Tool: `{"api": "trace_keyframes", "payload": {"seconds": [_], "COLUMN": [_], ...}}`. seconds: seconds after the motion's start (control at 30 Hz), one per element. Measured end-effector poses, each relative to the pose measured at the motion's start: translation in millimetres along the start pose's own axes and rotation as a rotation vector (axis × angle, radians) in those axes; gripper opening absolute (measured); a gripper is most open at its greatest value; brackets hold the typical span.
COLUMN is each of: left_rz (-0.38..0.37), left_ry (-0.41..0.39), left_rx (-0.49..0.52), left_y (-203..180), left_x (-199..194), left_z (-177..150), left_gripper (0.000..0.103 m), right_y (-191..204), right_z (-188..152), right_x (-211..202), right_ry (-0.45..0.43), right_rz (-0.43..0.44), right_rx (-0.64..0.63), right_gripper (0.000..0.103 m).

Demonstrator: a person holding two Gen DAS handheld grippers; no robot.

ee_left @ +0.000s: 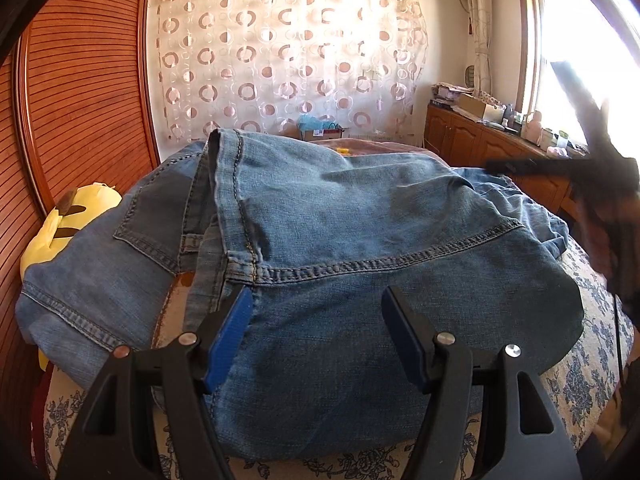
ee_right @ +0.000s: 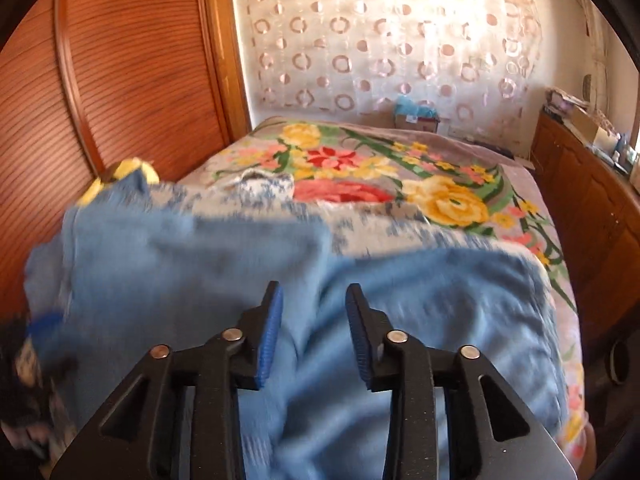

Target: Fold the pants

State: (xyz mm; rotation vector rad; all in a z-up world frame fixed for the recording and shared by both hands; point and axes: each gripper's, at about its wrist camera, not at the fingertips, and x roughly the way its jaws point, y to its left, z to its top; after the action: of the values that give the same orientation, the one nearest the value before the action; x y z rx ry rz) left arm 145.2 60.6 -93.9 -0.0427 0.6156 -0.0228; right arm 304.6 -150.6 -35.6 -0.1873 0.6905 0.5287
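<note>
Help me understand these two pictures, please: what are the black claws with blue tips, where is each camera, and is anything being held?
There is no robot: a person holds a two-finger gripper in each hand, and a fisheye camera on each looks forward along its fingers, which bends the room's edges. One picture comes from the left gripper, the other from the right gripper. The blue strips are the pads on the black fingers. Both look down on blue jeans lying on a bed with a flowered cover; a yellow plush toy lies beside them by the wooden wardrobe doors. Both grippers' jaws stand apart over the denim, pressing nothing, so nothing is held. The right view is blurred.
</note>
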Motion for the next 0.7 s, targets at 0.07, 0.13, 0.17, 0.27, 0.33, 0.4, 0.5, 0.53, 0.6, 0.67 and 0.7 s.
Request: {"api": "trace_keyframes", "payload": {"seconds": [0.07,0.13,0.17,0.27,0.33,0.4,0.5,0.53,0.6,0.67,0.7], "left_rz": [0.002,0.005,0.006,0.009,0.013,0.022,0.056,0.074,0.082,0.078,0.077], "left_ry": [-0.001,-0.001,-0.002,-0.011,-0.017,-0.02,-0.03,-0.038,-0.058,-0.081,-0.088], "left_rx": [0.002,0.004,0.006,0.01,0.014,0.02,0.033,0.037,0.05,0.059,0.063], "left_y": [0.2,1.0,0.9,-0.1,-1.2,-2.5,-5.4,-6.4,-9.0,-10.4,-11.4], "left_x": [-0.5,-1.2,-1.4,-3.8,-5.1,-6.0,-8.1,-9.7,-14.0,-18.2,-19.7], "left_z": [-1.2,-0.7,-0.9,-0.6,-0.6,-0.5,0.0,-0.2,-1.0,-1.5,-1.2], "left_gripper": [0.067,0.067,0.067,0.067,0.067,0.067,0.067,0.067,0.067,0.067,0.067], "right_y": [-7.5,-16.5,-22.6,-41.3,-52.5,-64.6,-81.2,-87.6,-98.6,-108.0,-111.2], "right_z": [-20.5,-38.6,-48.0,-75.2,-91.0,-106.1,-121.9,-126.2,-132.5,-139.2,-139.7], "right_x": [-15.6,-30.0,-36.4,-52.9,-60.3,-65.3,-68.5,-69.4,-73.5,-77.7,-79.1], "right_ry": [0.001,0.002,0.006,0.02,0.028,0.038,0.046,0.048,0.044,0.042,0.038], "right_rz": [-0.02,-0.046,-0.052,-0.092,-0.113,-0.135,-0.17,-0.177,-0.184,-0.189,-0.203], "right_rx": [-0.012,-0.016,-0.011,0.006,0.026,0.046,0.083,0.102,0.136,0.159,0.159], "right_gripper": [0.035,0.036,0.039,0.044,0.045,0.046,0.047,0.047,0.047,0.048,0.048]}}
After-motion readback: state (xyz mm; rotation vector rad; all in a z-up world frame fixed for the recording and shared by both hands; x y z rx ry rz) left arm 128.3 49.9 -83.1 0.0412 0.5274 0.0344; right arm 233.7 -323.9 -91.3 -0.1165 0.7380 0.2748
